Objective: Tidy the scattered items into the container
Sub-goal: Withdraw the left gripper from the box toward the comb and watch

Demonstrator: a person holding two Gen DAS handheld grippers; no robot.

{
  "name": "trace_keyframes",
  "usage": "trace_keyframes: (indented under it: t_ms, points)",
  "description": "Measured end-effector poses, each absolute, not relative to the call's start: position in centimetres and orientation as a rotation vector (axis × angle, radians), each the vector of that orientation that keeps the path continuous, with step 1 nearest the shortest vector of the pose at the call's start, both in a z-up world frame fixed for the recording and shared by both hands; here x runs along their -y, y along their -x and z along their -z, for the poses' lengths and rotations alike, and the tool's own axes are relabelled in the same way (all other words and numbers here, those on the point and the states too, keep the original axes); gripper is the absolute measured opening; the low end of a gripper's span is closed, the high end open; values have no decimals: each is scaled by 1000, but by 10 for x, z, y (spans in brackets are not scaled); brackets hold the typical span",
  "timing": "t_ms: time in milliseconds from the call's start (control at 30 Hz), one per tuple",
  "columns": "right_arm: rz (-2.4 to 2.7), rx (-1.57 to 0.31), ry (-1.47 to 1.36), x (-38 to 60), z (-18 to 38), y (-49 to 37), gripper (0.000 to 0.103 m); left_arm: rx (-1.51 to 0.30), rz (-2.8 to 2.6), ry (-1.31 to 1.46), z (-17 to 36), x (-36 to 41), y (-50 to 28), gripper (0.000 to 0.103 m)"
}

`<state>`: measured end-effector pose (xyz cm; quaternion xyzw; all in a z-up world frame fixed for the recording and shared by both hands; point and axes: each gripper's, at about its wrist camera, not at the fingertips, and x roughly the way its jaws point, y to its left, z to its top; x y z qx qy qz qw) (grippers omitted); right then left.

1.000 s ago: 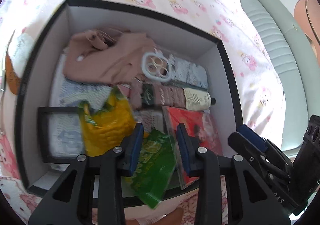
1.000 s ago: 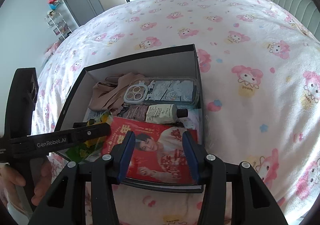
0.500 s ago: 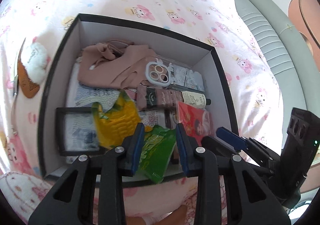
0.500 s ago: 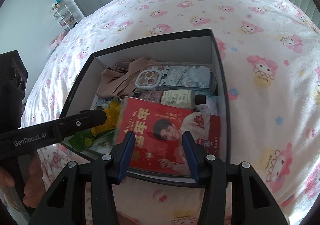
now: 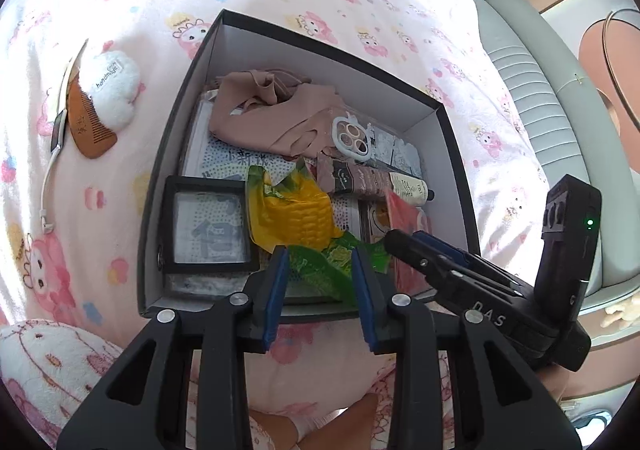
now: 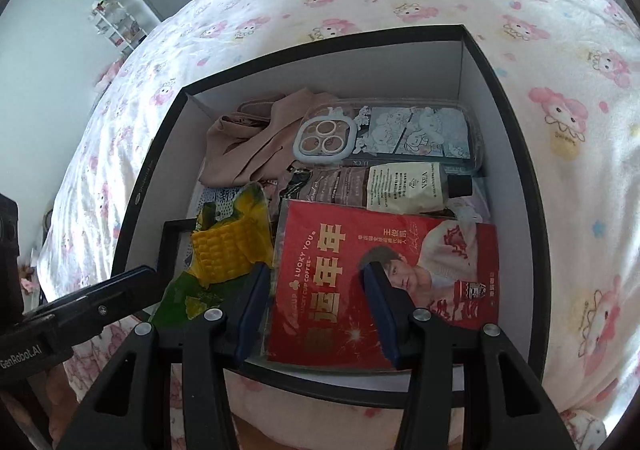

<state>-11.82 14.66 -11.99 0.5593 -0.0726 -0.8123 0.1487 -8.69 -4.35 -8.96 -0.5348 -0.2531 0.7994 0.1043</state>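
A black box [image 5: 166, 157] with white inner walls sits on the pink patterned bed. Inside lie a beige cloth [image 5: 272, 117], a phone case [image 6: 384, 133], a cream tube [image 6: 404, 187], a black frame [image 5: 208, 226], a yellow-green corn packet [image 5: 296, 213] and a red coffee packet [image 6: 384, 270]. My left gripper [image 5: 320, 282] hovers open at the box's [image 6: 144, 185] near rim, and the packet's green end shows beyond its fingertips. My right gripper [image 6: 316, 306] hangs open over the red packet without pressing it. A wooden comb [image 5: 92, 125] and a white plush clip [image 5: 114, 89] lie left of the box.
A white cable [image 5: 50, 177] runs along the bed's left side beside the comb. A grey padded headboard [image 5: 532, 89] borders the bed on the right. A fluffy pink blanket [image 5: 48, 362] lies at the lower left. The right gripper's body [image 5: 500, 302] crosses the box's near right corner.
The left gripper has drawn back and up from the box. The corn packet, which overhung the near rim, now lies inside. The right gripper has sunk closer over the red packet.
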Motion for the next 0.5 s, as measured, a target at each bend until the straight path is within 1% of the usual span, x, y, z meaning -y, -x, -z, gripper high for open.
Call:
trace_keyframes:
  t_ms: [133,200,267,400,500]
  points:
    - [2336,231,-1494,-131,92,101,45,707,-2400,1503,67,47,70,31]
    - [2332,255,-1428,-121,75,90,45,673,-2441,1466,50,53,55,37]
    - [2322,260,-1366,-107,60,79,45,647,-2500,1428,35,64,39,40]
    - [2268,222,-1299,-76,42,67,45,657,-2580,1372,13,92,13,41]
    - [2232,166,-1280,-50,35,61,45,675,-2607,1363,8,113,-1,41]
